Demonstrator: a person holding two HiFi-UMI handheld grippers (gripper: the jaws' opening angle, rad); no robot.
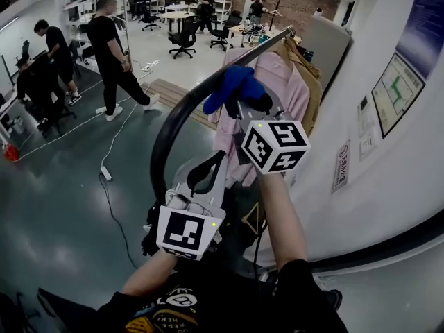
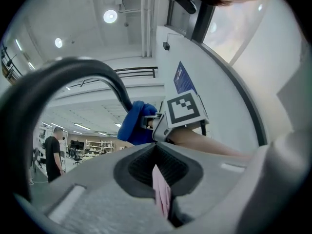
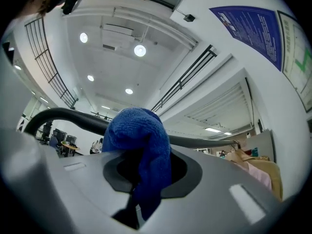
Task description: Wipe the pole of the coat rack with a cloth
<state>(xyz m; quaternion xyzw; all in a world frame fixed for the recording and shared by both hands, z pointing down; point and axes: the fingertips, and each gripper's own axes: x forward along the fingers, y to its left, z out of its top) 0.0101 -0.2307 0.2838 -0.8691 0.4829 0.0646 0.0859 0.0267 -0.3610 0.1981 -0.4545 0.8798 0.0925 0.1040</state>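
Note:
The coat rack's dark pole (image 1: 168, 120) curves up from the lower left to the top right. A blue cloth (image 1: 233, 85) is draped over the pole, and my right gripper (image 1: 244, 101) is shut on it from below. In the right gripper view the cloth (image 3: 139, 133) bulges from the jaws against the pole (image 3: 61, 115). My left gripper (image 1: 208, 166) sits lower, beside the pole's bend, shut on a fold of the pink garment (image 1: 283, 90). The left gripper view shows a pink strip (image 2: 162, 191) pinched between the jaws, with the pole (image 2: 80, 72) and the cloth (image 2: 134, 123) above.
A tan coat (image 1: 309, 71) hangs behind the pink garment. A white wall with posters (image 1: 397, 82) stands close on the right. A cable and power strip (image 1: 105, 173) lie on the floor at left. A person (image 1: 111, 54) walks further back, near office chairs (image 1: 184, 37).

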